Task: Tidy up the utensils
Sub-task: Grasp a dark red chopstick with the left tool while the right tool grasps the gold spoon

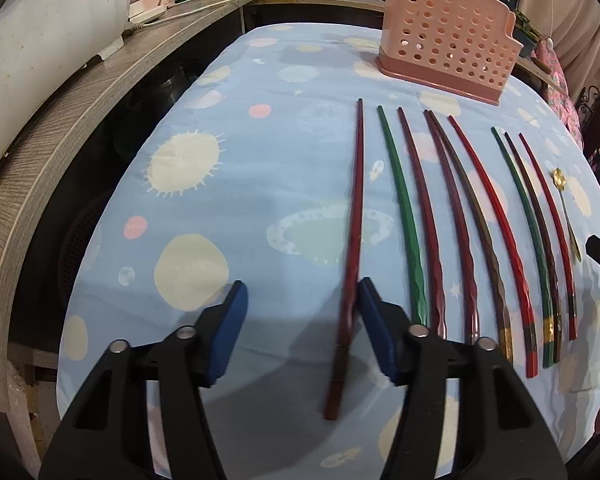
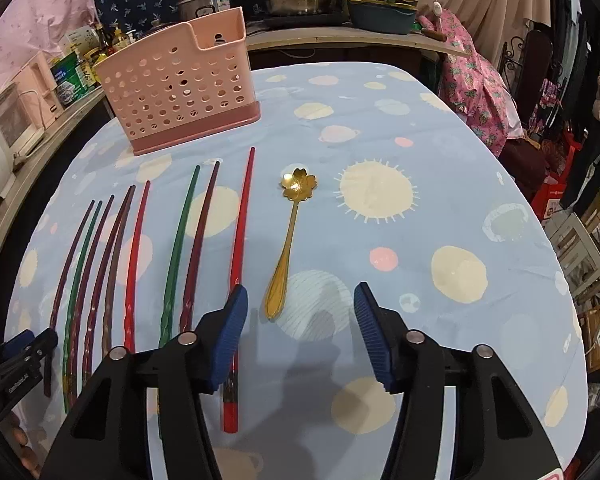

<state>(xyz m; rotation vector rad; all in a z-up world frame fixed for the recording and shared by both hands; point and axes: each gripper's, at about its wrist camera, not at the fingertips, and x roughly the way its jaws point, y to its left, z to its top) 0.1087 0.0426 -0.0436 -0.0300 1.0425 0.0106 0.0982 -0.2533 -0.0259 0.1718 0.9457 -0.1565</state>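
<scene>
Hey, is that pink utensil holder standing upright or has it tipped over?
Upright. The pink utensil holder stands on its darker base on the tablecloth, open top facing up. Whether anything is inside, I cannot tell.

Left gripper (image 1: 302,330) and right gripper (image 2: 300,332) alike: black plastic arms, silver round pivot pins, ribbed blue pads (image 2: 370,332) at twelve o'clock tips.

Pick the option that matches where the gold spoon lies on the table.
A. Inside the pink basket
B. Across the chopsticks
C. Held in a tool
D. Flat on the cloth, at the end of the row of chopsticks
D: the gold spoon lies flat on the cloth beside the outermost red chopstick, apart from the pink basket, with no tool on it.
</scene>
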